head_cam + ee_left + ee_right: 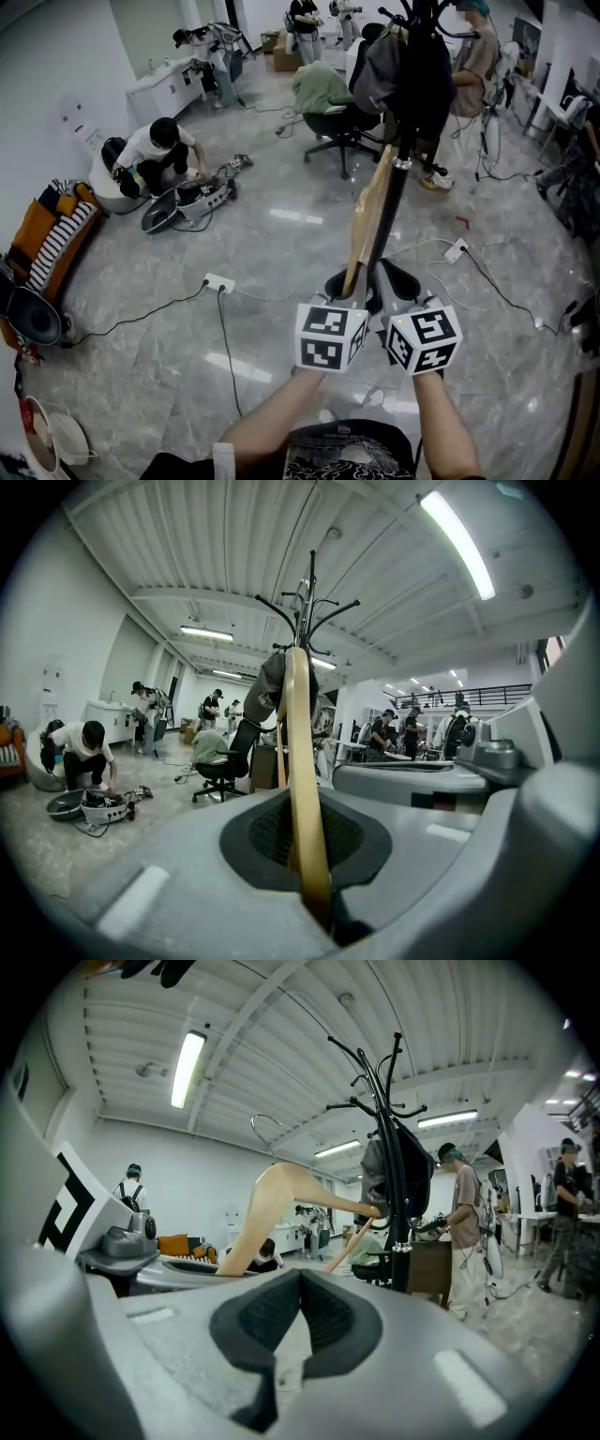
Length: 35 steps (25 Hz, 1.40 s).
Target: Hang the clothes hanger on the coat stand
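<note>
Wooden and pale, the clothes hanger (300, 761) is clamped at one end in the jaws of the left gripper (305, 841). It is held up just beside the black coat stand (398, 187) and is not yet hung. The right gripper (298, 1321) has its jaws closed together, with nothing between them. The step is judged to be the lifting. Next, the metal hook (267, 1117) must be raised over a free prong. No container is involved; dark garments (412, 66) are already carried by the stand.

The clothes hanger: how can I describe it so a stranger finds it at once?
Find the tall black coat stand hung with dark clothes. Beside its pole is the clothes hanger, held by the left gripper. Its pale wood stands out against that dark cloth.
</note>
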Tool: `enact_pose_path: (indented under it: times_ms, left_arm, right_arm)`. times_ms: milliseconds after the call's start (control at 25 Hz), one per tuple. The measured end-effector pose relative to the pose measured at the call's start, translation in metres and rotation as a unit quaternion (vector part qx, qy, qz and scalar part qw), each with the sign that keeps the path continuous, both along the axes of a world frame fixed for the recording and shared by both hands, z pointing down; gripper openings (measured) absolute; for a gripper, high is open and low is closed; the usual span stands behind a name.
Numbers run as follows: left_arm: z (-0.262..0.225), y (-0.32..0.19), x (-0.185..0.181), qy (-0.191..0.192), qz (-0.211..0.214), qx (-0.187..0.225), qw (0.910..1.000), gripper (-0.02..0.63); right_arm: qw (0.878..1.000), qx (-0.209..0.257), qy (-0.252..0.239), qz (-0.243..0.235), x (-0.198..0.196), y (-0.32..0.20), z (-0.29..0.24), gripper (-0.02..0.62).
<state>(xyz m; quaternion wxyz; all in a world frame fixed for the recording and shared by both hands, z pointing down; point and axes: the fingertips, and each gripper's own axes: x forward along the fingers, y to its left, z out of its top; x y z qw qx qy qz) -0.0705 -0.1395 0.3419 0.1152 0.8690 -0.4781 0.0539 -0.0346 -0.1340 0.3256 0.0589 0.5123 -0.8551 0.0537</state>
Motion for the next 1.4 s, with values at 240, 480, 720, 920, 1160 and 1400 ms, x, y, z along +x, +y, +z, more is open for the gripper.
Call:
enact_pose_path:
  times_ms: [240,480,720,920,1160,1400]
  left_arm:
    - [0.011,-0.025,0.003,-0.012,-0.009,-0.005,0.9999,0.006]
    - [0.021,-0.063,0.013,-0.029,-0.025,-0.012,0.9992,0.006]
    - [0.021,-0.1,0.028,-0.04,-0.045,-0.008,0.9981,0.006]
    - [0.018,-0.114,0.034,-0.037,-0.067,-0.001,0.9971,0.006]
    - [0.009,-0.132,0.031,-0.039,-0.104,0.008,0.9937,0.006]
    - [-0.003,-0.149,0.018,-0.041,-0.146,0.022,0.9881,0.006]
  right_arm:
    - [1.0,-0.002,-0.005,-0.008,0.004,-0.026,0.007,0.0]
    - [0.999,0.0,-0.013,-0.03,0.016,-0.066,0.008,0.0]
    - [0.999,-0.004,-0.016,-0.051,0.035,-0.109,0.007,0.0]
    - [0.997,-0.006,-0.02,-0.069,0.049,-0.137,0.007,0.0]
    - [0.995,-0.009,-0.025,-0.096,0.052,-0.159,0.007,0.0]
    - [0.992,-0.008,-0.027,-0.122,0.049,-0.173,0.007,0.0]
